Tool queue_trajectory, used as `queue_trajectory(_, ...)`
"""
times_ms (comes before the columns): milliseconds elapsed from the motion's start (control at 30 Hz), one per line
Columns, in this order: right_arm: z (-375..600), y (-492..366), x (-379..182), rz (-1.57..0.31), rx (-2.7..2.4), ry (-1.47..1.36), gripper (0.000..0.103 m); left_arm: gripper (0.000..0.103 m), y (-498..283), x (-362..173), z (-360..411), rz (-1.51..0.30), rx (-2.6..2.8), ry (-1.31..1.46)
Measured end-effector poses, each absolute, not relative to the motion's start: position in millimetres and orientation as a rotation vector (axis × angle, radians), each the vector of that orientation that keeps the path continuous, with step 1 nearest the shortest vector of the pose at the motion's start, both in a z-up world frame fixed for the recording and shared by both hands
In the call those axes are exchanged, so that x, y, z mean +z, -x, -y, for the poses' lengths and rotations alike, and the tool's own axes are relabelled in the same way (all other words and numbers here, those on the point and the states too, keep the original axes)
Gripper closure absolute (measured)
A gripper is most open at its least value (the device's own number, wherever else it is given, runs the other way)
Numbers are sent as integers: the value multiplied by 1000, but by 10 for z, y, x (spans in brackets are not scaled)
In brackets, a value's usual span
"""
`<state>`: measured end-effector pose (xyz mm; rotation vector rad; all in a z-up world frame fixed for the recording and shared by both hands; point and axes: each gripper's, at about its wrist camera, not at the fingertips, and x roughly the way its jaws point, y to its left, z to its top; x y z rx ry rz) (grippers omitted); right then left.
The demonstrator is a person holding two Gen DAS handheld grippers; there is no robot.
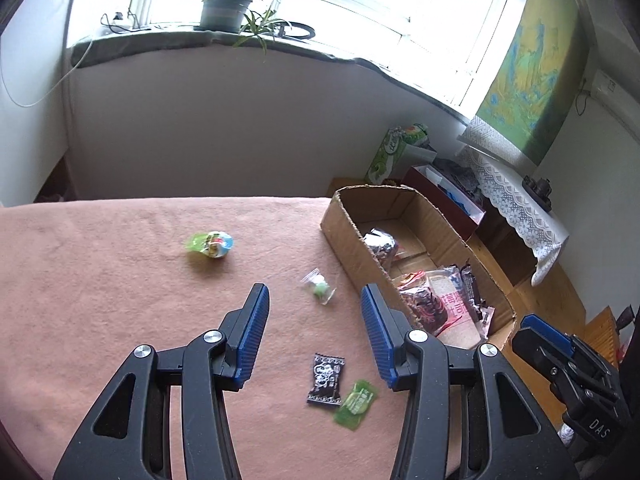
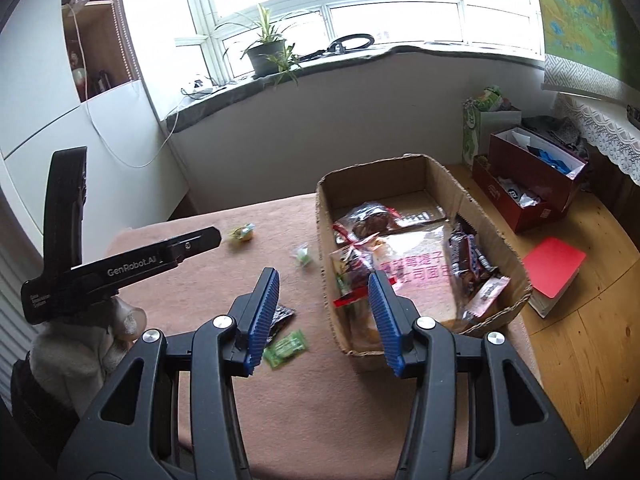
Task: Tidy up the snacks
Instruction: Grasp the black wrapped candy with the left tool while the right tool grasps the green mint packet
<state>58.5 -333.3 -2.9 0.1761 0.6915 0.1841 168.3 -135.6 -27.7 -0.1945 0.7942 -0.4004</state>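
Observation:
A pink cloth covers the table (image 1: 100,280). Loose on it lie a round jelly cup (image 1: 212,244), a clear bag with a green sweet (image 1: 320,286), a black wrapper (image 1: 326,380) and a green wrapper (image 1: 356,402). My left gripper (image 1: 315,296) hovers open over the cloth above the black wrapper, nothing between its fingers. A cardboard box (image 2: 440,172) at the table's right end holds several snack packets (image 2: 416,268). My right gripper (image 2: 323,278) is open and empty over the box's near left corner. The green wrapper (image 2: 286,348) lies beside its left finger.
A gloved hand (image 2: 80,344) holds the left gripper's body at the left of the right wrist view. Beyond the table, red boxes (image 2: 528,184) and a red notebook (image 2: 554,266) sit on a wooden surface. A potted plant (image 1: 224,10) stands on the windowsill.

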Motion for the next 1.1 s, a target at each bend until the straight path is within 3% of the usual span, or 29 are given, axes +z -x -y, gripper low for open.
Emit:
queue_trajectory(533, 2808, -534, -853, -903, 177, -264, 55, 57, -1598, -672, 1262, -896, -475, 154)
queue_trajectory(833, 2841, -728, -1152, -958, 134, -346, 67, 57, -1693, -863, 1535, -970, -562, 54)
queue_trajectory(1100, 2793, -851, -1134, -963, 128, -310, 68, 57, -1789, -1017, 1684, -1027, -585, -3)
